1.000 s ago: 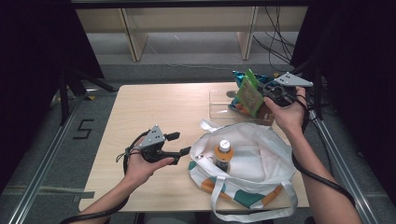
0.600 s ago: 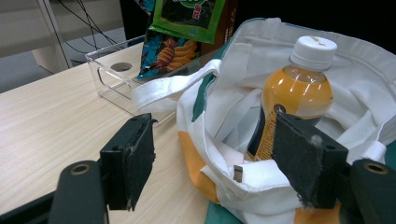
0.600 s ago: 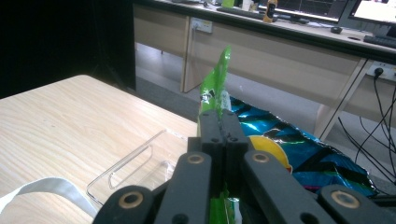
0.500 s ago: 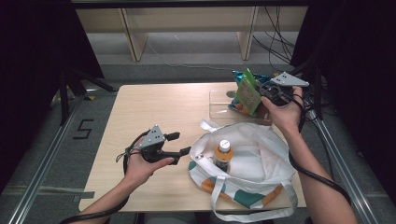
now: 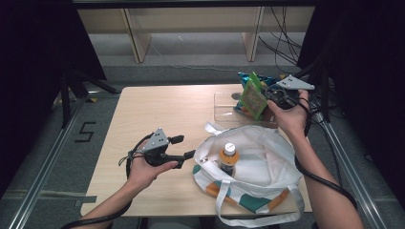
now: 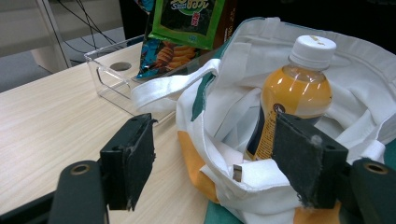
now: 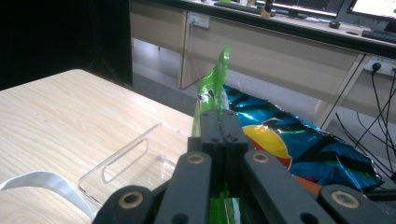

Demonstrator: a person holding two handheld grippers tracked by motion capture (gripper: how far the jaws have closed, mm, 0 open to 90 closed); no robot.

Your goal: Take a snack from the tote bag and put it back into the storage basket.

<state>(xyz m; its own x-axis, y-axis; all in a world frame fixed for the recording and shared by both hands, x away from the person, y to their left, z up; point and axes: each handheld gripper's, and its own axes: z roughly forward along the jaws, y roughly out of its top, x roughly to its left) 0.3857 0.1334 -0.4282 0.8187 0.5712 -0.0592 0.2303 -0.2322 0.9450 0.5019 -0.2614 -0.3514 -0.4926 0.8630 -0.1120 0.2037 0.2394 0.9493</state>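
**Green snack bag lifted, not yet in the tote**

Packing looks partly done. 1 orange drink bottle (image 5: 229,158) already stands upright inside the white tote bag (image 5: 267,157), which lies open on the desk (image 5: 157,114). The green snack bag (image 5: 253,98) is out of the clear plastic bin (image 5: 224,102) and hangs above its near edge, well short of the tote's mouth. A blue snack bag (image 7: 303,140) lies in or just behind the bin; from these angles I cannot tell which. What seems left: carry the green bag over the opening, let it go, then fetch whatever remains.

The right gripper (image 5: 267,95) has its jaws clenched on the green bag. In the right gripper view the 2 jaws meet with the foil's top edge (image 7: 212,84) pinched between them and standing up past the tips, while the rest of the bag hangs below.

The left gripper (image 5: 191,154) rests low on the desk at the tote's left rim. Its jaws stand wide apart, and in the left gripper view the bag's folded rim (image 6: 219,154) and the bottle (image 6: 292,95) lie in the gap. The right pad (image 6: 303,158) looks close to the cloth, with no firm pinch visible.
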